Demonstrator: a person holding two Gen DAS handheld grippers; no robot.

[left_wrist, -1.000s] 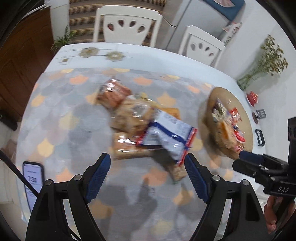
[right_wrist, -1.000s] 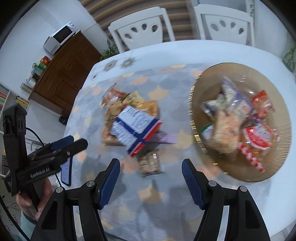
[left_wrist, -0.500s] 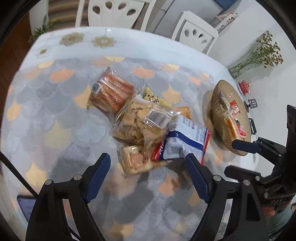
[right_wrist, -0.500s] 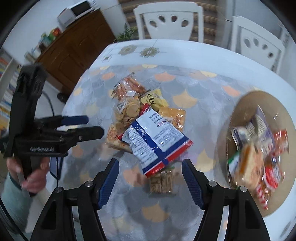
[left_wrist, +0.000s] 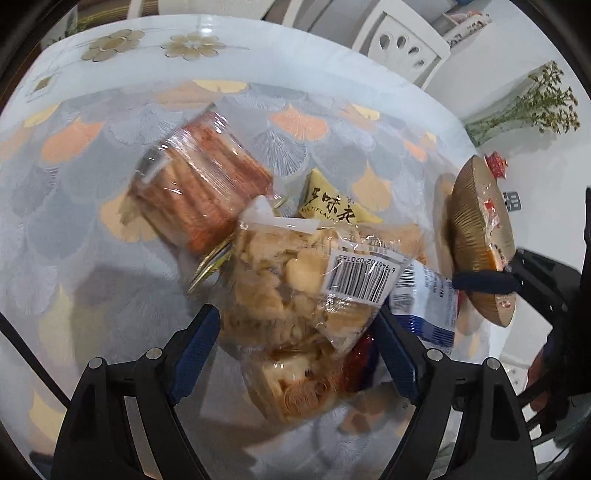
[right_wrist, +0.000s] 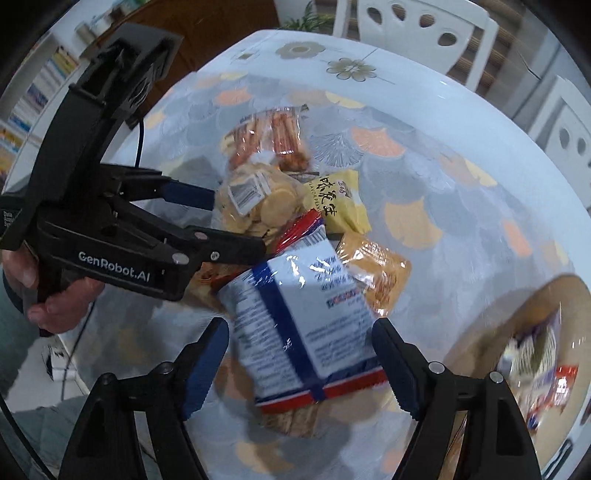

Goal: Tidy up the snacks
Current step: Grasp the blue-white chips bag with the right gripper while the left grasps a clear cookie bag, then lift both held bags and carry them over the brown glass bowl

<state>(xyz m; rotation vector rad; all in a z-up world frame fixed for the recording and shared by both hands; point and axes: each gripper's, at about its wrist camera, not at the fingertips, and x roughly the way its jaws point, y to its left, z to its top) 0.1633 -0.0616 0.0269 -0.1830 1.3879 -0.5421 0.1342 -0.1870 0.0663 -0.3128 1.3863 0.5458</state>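
Note:
A pile of snack packs lies on the table. My left gripper (left_wrist: 297, 354) is open, its jaws on either side of a clear bag of round crackers (left_wrist: 295, 288) with a barcode label. That bag also shows in the right wrist view (right_wrist: 255, 206). My right gripper (right_wrist: 299, 369) is open around a white-and-blue bag (right_wrist: 303, 332) with a red edge. A clear pack of orange sticks (left_wrist: 199, 184), a yellow peanut pack (right_wrist: 336, 203) and an orange pack (right_wrist: 376, 269) lie beside them. The left gripper also shows in the right wrist view (right_wrist: 236, 221).
A round golden tray (left_wrist: 476, 236) holding several snack packs stands at the right; it also shows in the right wrist view (right_wrist: 517, 325). White chairs (right_wrist: 413, 18) stand behind the table. A vase of dried flowers (left_wrist: 528, 103) is at the far right.
Both grippers have moved down and in toward the pile. The left now straddles the cracker bag, the right straddles the white-and-blue bag. Both stayed open.

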